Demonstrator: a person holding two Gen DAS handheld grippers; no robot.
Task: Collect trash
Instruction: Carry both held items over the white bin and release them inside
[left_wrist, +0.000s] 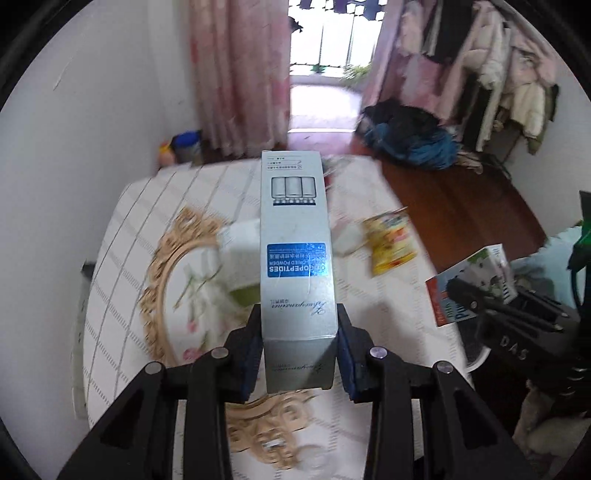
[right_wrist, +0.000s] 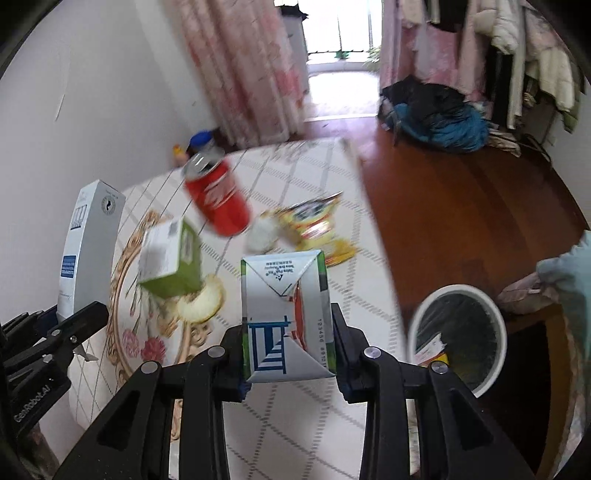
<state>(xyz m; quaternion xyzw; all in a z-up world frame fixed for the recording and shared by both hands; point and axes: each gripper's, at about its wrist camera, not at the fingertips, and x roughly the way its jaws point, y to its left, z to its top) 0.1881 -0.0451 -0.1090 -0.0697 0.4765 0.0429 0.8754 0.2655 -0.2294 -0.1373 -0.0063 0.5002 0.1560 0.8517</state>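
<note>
The right gripper is pinched on a small drink carton, its long axis running away along the fingers, and the white waste bin sits on the floor just to its right, past the table's edge. The left gripper clamps a tall silver-blue powder box (also lengthwise) further left, so the right hand looks nearer the bin.

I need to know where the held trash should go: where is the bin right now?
In the right wrist view the white bin stands low on the right, on the wooden floor just past the table's edge, right of the carton held in the right gripper.
</note>
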